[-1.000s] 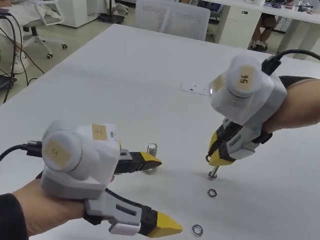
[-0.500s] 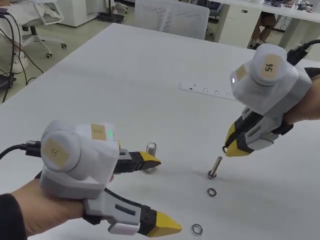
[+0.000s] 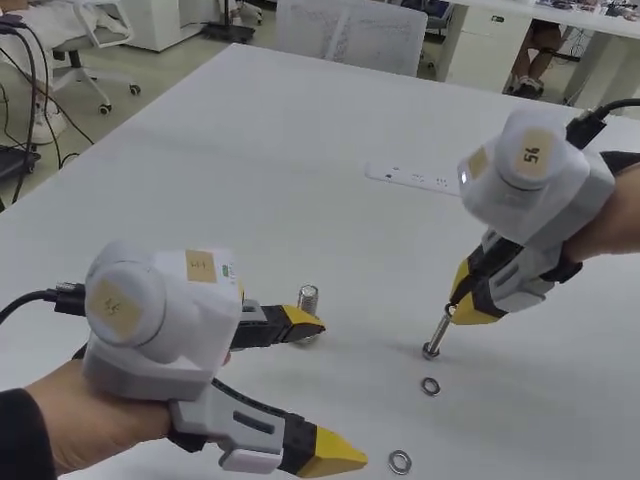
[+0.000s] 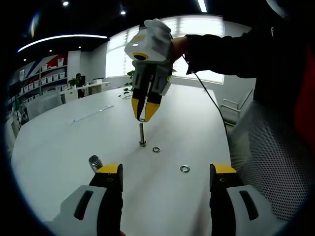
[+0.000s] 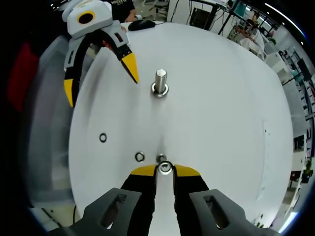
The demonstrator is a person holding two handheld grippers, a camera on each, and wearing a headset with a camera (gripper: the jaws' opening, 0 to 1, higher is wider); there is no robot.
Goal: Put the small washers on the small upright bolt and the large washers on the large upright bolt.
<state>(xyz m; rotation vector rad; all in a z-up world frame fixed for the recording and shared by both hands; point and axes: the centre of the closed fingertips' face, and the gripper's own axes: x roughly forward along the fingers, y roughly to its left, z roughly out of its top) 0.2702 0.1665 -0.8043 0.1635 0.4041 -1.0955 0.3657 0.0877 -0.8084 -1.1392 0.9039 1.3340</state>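
Note:
The small upright bolt (image 3: pixel 436 336) (image 4: pixel 142 134) stands on the white table, leaning a little. Just above its top my right gripper (image 3: pixel 461 313) (image 4: pixel 143 117) (image 5: pixel 164 168) is shut on a small washer (image 5: pixel 165 168). Two loose washers lie in front of the bolt, one close (image 3: pixel 430 386) (image 4: pixel 156 149) (image 5: pixel 140 157) and one nearer me (image 3: pixel 399 461) (image 4: pixel 184 168) (image 5: pixel 103 137). The large upright bolt (image 3: pixel 308 298) (image 4: pixel 95 162) (image 5: pixel 160 80) stands to the left, beside one jaw of my left gripper (image 3: pixel 322 392) (image 4: pixel 166 170). That gripper is open with nothing between its jaws.
A white power strip (image 3: pixel 410 180) (image 4: pixel 91 114) lies on the table (image 3: pixel 250 150) beyond the bolts. Office chairs and desks stand past the far edge. Bare tabletop lies to the far left and between the grippers.
My right gripper, with the washer, pulled up and right off the small bolt, then came back down to just above its top. The left gripper stayed put.

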